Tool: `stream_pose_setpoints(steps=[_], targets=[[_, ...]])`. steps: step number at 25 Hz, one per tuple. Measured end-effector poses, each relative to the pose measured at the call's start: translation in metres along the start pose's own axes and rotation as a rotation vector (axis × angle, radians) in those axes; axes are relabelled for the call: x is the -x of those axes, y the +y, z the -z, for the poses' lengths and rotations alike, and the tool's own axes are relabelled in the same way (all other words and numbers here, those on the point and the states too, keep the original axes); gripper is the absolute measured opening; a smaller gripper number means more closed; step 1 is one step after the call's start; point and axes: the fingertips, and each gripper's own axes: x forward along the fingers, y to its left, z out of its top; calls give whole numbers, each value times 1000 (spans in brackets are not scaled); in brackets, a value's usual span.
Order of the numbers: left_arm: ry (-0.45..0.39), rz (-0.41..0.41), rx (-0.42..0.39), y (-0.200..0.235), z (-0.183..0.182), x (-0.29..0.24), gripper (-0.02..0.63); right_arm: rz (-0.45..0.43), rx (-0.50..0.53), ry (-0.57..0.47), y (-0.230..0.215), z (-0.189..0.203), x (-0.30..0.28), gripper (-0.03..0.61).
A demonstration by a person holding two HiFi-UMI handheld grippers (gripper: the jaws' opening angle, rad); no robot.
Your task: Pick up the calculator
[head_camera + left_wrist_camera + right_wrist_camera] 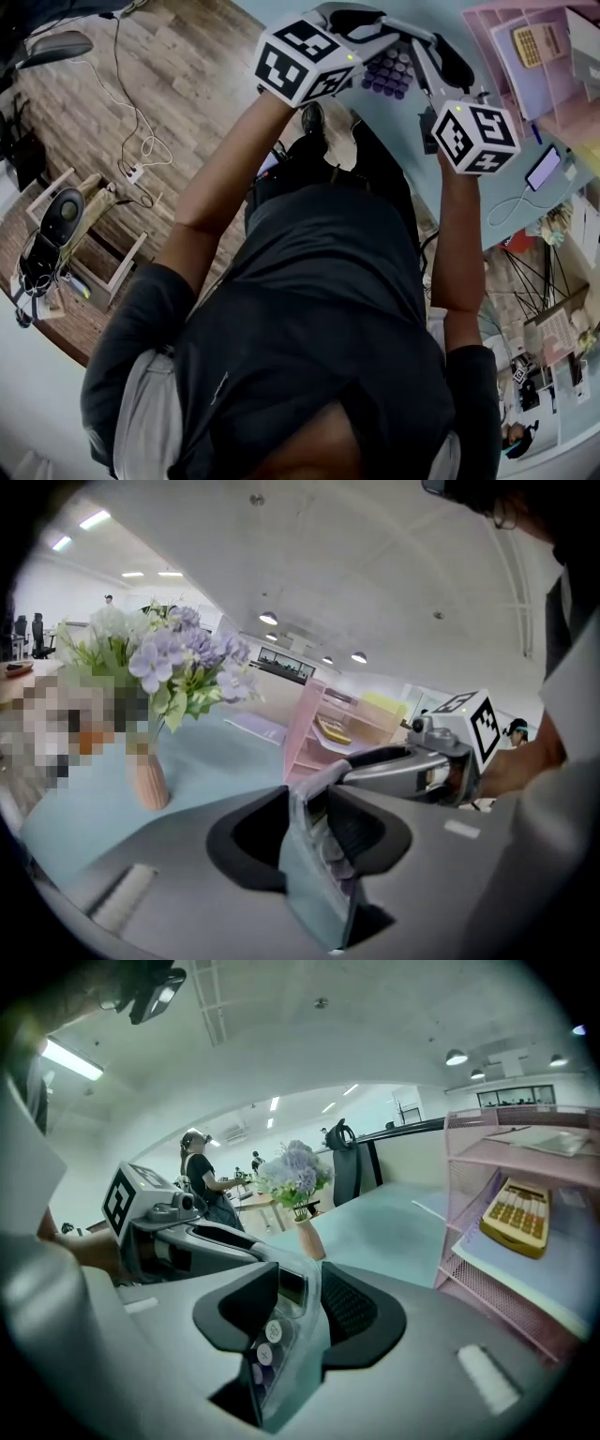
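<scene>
A teal calculator with purple keys (390, 71) is held up in the air between both grippers, above the pale teal table (412, 178). My left gripper (373, 37) is shut on one end of it, where the left gripper view shows the calculator's edge (314, 855) standing between the pads. My right gripper (427, 82) is shut on the other end; round keys and the display (277, 1321) show between its pads. A second, yellow calculator (517, 1215) lies on a shelf of the pink rack (469, 1241), also visible from above as the yellow calculator (531, 42).
A pink vase of purple flowers (150, 761) stands on the table to the left. A phone (544, 169) on a cable lies near the table's edge. Wooden floor with cables (131, 141) and a chair lies to the left. People work at desks far back.
</scene>
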Motion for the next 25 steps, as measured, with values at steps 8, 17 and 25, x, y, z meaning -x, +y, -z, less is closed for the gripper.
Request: stream_pose_setpoints(steps=[8,17,25], targets=[[-75,-8,-70,-17,-29,40,184,6,86,-62,34,-34,23,140],[-147,-25,-156,-38,-61,80,183,7,155,-133,68,-70,49,138],[-194,-24,-219,-55,-76,121,184,16,197,-182,105,-89,70,137]])
